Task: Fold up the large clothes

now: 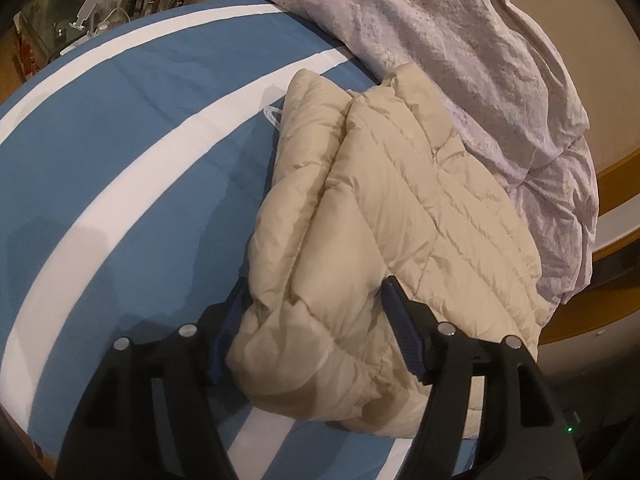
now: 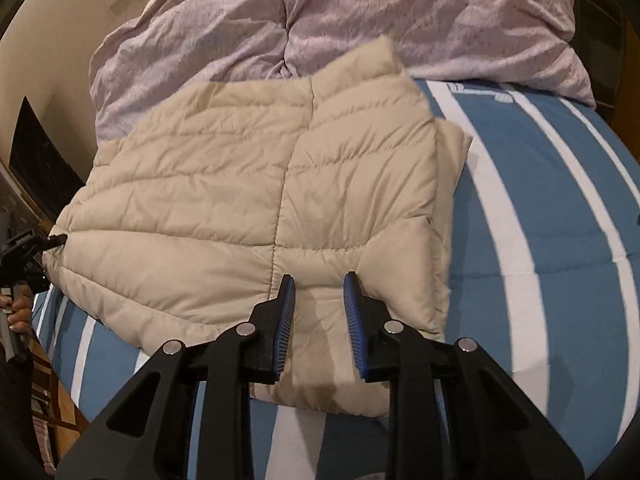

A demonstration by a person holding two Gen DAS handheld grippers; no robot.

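Note:
A beige quilted puffer jacket (image 1: 384, 200) lies folded on the blue and white striped bed sheet (image 1: 120, 168). My left gripper (image 1: 316, 292) is open wide, its blue-padded jaws on either side of the jacket's near edge, not closed on it. In the right wrist view the jacket (image 2: 260, 208) lies as a flat folded block on the sheet (image 2: 540, 220). My right gripper (image 2: 320, 284) is open, its jaws apart just over the jacket's near edge with nothing held. The left gripper (image 2: 24, 256) shows at the far left edge of that view.
A crumpled pale pink duvet (image 1: 460, 48) is piled behind the jacket, also in the right wrist view (image 2: 340, 20). A cluttered side table (image 1: 100, 4) stands beyond the bed's far left corner. A wooden bed frame (image 1: 616, 168) and the wall lie to the right.

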